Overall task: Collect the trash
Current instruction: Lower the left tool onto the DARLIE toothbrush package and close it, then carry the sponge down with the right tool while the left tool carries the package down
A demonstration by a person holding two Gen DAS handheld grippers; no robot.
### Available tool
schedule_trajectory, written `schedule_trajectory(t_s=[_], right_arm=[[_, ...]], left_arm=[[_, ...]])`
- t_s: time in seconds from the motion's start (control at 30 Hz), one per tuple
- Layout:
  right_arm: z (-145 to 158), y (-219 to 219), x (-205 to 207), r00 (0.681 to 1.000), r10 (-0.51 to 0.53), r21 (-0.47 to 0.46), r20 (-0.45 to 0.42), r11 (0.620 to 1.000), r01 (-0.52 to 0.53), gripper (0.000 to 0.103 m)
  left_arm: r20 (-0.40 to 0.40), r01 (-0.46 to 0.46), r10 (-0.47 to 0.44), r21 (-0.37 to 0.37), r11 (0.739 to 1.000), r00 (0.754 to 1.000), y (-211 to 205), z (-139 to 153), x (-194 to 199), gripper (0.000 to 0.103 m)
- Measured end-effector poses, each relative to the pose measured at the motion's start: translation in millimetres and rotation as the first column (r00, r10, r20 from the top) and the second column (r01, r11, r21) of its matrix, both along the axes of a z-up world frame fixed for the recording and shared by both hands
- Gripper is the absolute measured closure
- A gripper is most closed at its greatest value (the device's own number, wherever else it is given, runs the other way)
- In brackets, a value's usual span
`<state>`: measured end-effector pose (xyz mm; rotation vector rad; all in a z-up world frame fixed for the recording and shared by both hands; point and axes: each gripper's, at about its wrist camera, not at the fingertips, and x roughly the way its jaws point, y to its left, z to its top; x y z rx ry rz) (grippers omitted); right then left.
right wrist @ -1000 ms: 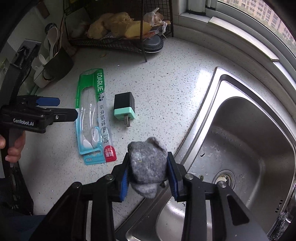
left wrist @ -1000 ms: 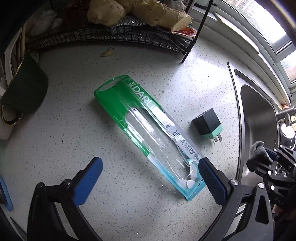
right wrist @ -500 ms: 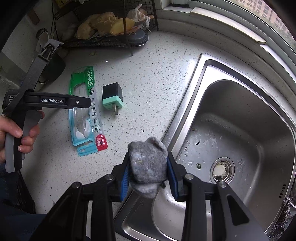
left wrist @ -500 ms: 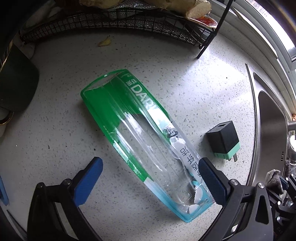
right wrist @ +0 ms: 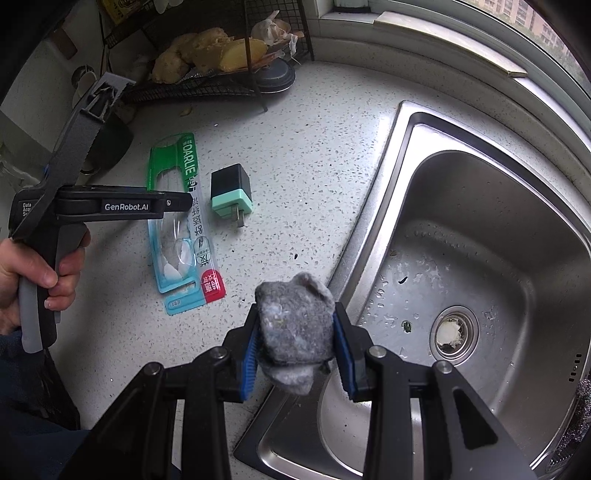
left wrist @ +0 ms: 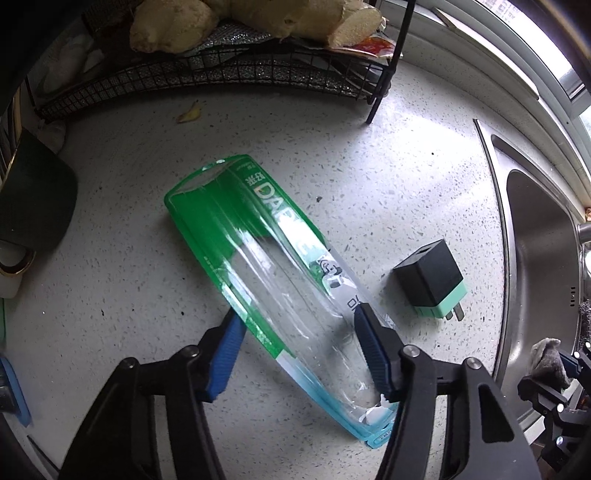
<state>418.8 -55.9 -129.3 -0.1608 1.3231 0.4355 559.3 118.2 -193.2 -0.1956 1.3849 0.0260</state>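
- The left gripper (left wrist: 297,319) points steeply down at the speckled white worktop (left wrist: 110,221); its blue-padded jaws are closing with the empty toothbrush blister pack (left wrist: 258,258) between them. Both pads look to be at the pack's long edges, though a firm clamp cannot be confirmed.
- The pack lies flat on the worktop: clear plastic, green at the far end, pale blue at the near end. White letters on the green band read "DARLIE" in the right wrist view; the left wrist view shows only "DA" before glare cuts it off. Chinese characters run down the white strip beside it, and a red patch near the pale-blue end carries more characters, too small to read.
- From the right wrist view, the left gripper's black body bears "GenRobot.AI" in white, and a hand (right wrist: 40,269) wraps its handle. A side label begins "Data Acq…"; the rest is hidden.
- The right gripper (right wrist: 297,345) is clamped on a grey wad of felt-like trash (right wrist: 295,328), held over the worktop's edge where it meets the steel sink (right wrist: 480,184).
- A black plug adapter (left wrist: 430,282) with a mint-green face and metal prongs rests on the worktop just beside the pack, not touching it.
- A black wire rack (left wrist: 221,70) at the back holds pieces of ginger (left wrist: 173,26).
- A small yellowish scrap (left wrist: 189,112) lies on the worktop near the rack.
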Motion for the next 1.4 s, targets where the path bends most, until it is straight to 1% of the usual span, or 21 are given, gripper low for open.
schedule_trajectory(t_s=[0.03,0.13,0.17,0.23,0.47,0.57,0.63,0.67,0.9,0.93,1.0,1.13,1.23,1.4], right_arm=[[0,0,0,1.0,-0.002,0.003,0.0,1.0,0.002,0.069],[1,0,-1,1.0,-0.005,0.011,0.001,1.0,0.005,0.069],[2,0,-1,1.0,-0.005,0.012,0.003,1.0,0.005,0.069],[3,0,-1,1.0,0.0,0.012,0.005,1.0,0.0,0.069],[5,3,-7,1.0,0.017,0.024,0.012,1.0,-0.017,0.069],[8,7,-12,0.999,0.031,0.031,0.016,0.999,-0.031,0.069],[11,10,-16,0.999,0.044,0.033,0.021,0.998,-0.045,0.069],[13,12,-19,0.998,0.051,0.036,0.023,0.998,-0.052,0.069],[26,19,-41,0.993,0.101,0.059,0.056,0.993,-0.104,0.069],[28,20,-45,0.992,0.107,0.063,0.06,0.992,-0.111,0.069],[32,21,-55,0.99,0.125,0.069,0.071,0.989,-0.13,0.069],[40,21,-77,0.984,0.156,0.082,0.087,0.983,-0.163,0.069],[47,16,-96,0.976,0.19,0.086,0.106,0.976,-0.199,0.069],[53,2,-125,0.968,0.215,0.1,0.132,0.968,-0.229,0.069]], left_arm=[[-0.004,-0.001,0.001,-0.029,1.0,1.0,1,1,-1,0.052],[0.004,0.014,-0.013,-0.049,0.999,1.0,-3,4,-6,0.06],[0.009,0.021,-0.021,-0.048,0.999,1.0,-3,7,-8,0.063],[0.02,0.045,-0.045,-0.028,0.999,0.999,-7,12,-14,0.065],[0.043,0.121,-0.121,-0.01,0.993,0.992,-18,31,-46,0.067],[0.052,0.12,-0.119,-0.025,0.992,0.992,-15,35,-56,0.067],[0.063,0.119,-0.117,-0.022,0.993,0.991,-16,42,-66,0.067],[0.068,0.119,-0.118,-0.02,0.993,0.991,-13,42,-73,0.067],[0.112,0.134,-0.133,0.004,0.991,0.985,-10,70,-124,0.066],[0.118,0.133,-0.133,0.006,0.991,0.984,-18,68,-125,0.066],[0.13,0.134,-0.133,0.001,0.991,0.983,-24,72,-139,0.066],[0.159,0.121,-0.117,-0.017,0.993,0.98,-29,88,-175,0.066],[0.176,0.115,-0.112,-0.011,0.993,0.978,-43,97,-198,0.066],[0.194,0.103,-0.102,0.004,0.995,0.976,-71,106,-240,0.066]])
